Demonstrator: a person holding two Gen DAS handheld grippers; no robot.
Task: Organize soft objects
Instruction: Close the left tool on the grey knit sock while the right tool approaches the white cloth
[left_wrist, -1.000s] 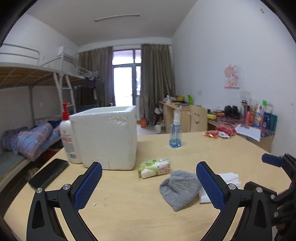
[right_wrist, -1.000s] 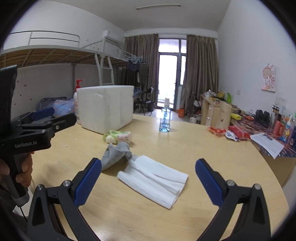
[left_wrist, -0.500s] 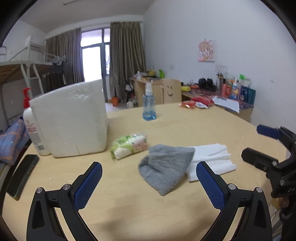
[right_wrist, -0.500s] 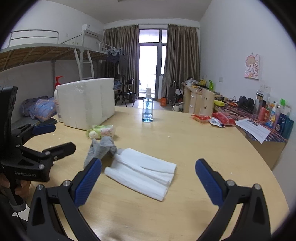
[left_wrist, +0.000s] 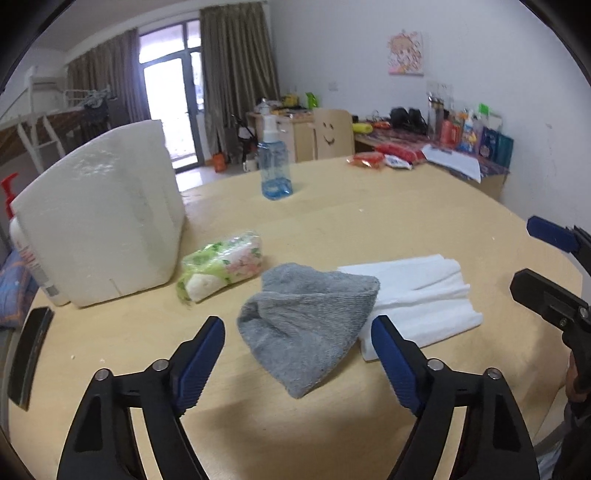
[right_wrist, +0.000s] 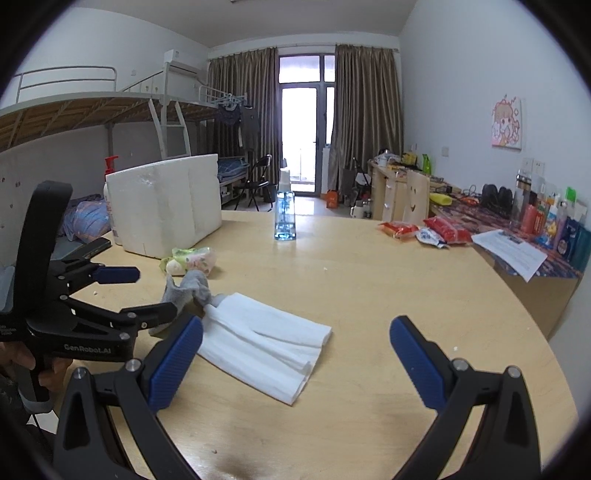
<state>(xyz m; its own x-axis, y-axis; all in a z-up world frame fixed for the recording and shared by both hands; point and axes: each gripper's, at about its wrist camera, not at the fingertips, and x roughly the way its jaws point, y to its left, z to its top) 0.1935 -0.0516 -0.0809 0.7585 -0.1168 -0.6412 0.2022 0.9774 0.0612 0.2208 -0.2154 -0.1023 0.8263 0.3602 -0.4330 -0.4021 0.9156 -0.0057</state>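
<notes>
A wide, pale wooden table fills both views, with a cluttered dormitory room behind it. The largest thing on it is a white foam box standing at the far left, open at the top as far as can be seen, with a pump bottle tucked behind it. Toward the middle lie three soft things in a loose row. A folded white towel lies flat on the right; its near edge looks thick enough to pinch, and it would probably sag and unfold if lifted by one corner. A crumpled grey cloth overlaps the towel's left end — light, limp and easy to snag, best taken at a raised fold near its middle. Just beyond it, close to the box, lies a small flowered tissue pack in slick plastic wrap, squashy and likely to slip, so a grip across its short width seems safest. A clear blue spray bottle stands farther back. The left gripper hovers over the grey cloth, its blue-padded jaws closing but not touching it — nothing is held. The right gripper hangs above the white towel with its jaws wide apart and empty.
</notes>
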